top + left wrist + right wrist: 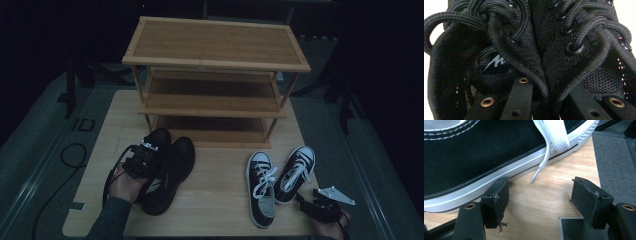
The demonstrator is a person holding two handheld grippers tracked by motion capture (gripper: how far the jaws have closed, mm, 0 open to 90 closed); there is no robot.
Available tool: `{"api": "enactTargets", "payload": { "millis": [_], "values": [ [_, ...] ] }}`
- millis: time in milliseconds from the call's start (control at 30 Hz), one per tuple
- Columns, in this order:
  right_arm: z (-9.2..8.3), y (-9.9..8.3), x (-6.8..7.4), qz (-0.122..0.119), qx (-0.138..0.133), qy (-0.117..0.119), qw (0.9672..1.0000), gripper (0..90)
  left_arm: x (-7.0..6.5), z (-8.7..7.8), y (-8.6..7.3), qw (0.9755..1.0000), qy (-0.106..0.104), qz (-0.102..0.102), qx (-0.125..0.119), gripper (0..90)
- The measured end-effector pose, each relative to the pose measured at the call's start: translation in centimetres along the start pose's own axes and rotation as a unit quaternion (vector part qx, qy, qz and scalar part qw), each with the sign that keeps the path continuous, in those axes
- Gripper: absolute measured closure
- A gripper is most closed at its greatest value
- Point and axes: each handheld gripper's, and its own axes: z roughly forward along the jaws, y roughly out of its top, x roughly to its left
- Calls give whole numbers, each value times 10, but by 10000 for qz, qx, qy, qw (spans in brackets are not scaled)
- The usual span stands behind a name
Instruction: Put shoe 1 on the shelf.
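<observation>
On the wooden table (210,200), left tongs (145,157) pinch both black shoes (172,170) together at their inner sides.

A dim recording room set up like a home entry. A small wooden worktop (210,200) stands on grey carpet (45,135), carrying a three-tier bamboo shoe rack (215,75) and two pairs of shoes. Dark stand legs (345,100) and a loose cable (70,155) lie around it on the floor.
</observation>
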Motion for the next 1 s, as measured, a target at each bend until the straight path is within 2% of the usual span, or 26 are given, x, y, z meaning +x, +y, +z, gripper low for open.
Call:
{"api": "enactTargets", "payload": {
  "millis": [133, 267, 367, 500, 733, 1000],
  "values": [
    [0, 0, 0, -2, 1, 2, 10000, 298, -4, 0, 1, 9999, 45, 81, -52, 865],
    [0, 0, 0, -2, -1, 1, 10000, 299, -7, 0, 4, 9998, -9, 106, -161, 867],
    [0, 0, 0, -2, 0, 1, 10000, 299, -10, 2, 9, 9998, -94, 105, -171, 867],
    [0, 0, 0, -4, 1, 2, 10000, 299, -17, 3, 18, 9996, -39, 215, -176, 867],
    [0, 0, 0, 8, -5, -5, 10000, 299, -23, 5, 31, 9994, 14, 284, -190, 866],
    [0, 0, 0, 14, -9, -9, 10000, 299, -25, 10, 47, 9995, 38, 230, -232, 865]
  ]
}}
